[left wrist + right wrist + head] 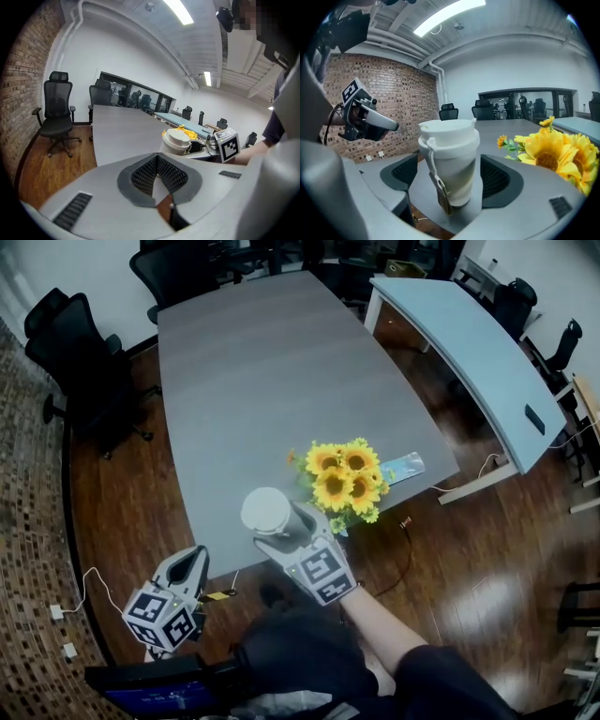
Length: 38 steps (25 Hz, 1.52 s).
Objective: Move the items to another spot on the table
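Your right gripper (278, 532) has its fingers (500, 177) clamped on either side of the white lidded cup (450, 154). The cup is upright at the near edge of the grey tabletop (253, 381), just beside the sunflowers (345, 480). Your left gripper (194, 562) hangs off the tabletop's near-left corner above the wood floor (122, 512), fingers pressed together with nothing between them.

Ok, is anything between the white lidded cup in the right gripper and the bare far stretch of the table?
Only the sunflowers, just right of the cup; straight ahead the grey table looks bare.
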Each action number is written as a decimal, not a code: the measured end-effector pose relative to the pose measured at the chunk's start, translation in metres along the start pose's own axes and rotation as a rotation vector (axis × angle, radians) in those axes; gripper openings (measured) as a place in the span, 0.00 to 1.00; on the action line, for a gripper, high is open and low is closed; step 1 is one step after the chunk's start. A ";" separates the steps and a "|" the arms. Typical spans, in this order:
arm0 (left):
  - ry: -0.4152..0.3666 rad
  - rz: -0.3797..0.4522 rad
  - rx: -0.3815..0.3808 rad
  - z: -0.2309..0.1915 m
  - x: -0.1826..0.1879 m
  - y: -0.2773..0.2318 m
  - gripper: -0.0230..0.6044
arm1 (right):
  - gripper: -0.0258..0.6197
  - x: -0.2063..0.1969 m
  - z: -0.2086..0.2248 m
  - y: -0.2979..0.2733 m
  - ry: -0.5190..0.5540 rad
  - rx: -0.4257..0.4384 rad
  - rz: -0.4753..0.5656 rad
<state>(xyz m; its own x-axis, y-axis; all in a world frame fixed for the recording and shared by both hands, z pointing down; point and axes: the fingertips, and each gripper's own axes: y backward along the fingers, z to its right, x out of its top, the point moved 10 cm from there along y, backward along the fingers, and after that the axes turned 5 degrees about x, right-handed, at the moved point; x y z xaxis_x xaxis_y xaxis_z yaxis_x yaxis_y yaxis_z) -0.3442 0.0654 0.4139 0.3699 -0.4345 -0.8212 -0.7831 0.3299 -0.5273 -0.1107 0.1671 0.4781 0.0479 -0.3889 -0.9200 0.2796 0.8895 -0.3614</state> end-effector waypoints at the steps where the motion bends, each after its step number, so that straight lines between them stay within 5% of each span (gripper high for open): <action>1: -0.003 -0.008 0.010 -0.001 -0.002 0.001 0.05 | 0.70 -0.004 0.000 -0.003 0.012 0.007 -0.008; 18: 0.003 -0.061 0.113 -0.011 -0.015 0.019 0.05 | 0.70 -0.035 0.017 -0.055 0.048 0.051 -0.077; 38: 0.117 -0.034 0.186 -0.009 -0.021 0.016 0.05 | 0.66 -0.031 0.028 -0.059 0.008 0.155 -0.105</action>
<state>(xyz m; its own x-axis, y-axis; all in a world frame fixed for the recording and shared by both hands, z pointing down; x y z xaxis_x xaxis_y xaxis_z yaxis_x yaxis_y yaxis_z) -0.3690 0.0722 0.4246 0.3257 -0.5390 -0.7768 -0.6611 0.4576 -0.5946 -0.1023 0.1196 0.5318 0.0032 -0.4756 -0.8797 0.4275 0.7959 -0.4287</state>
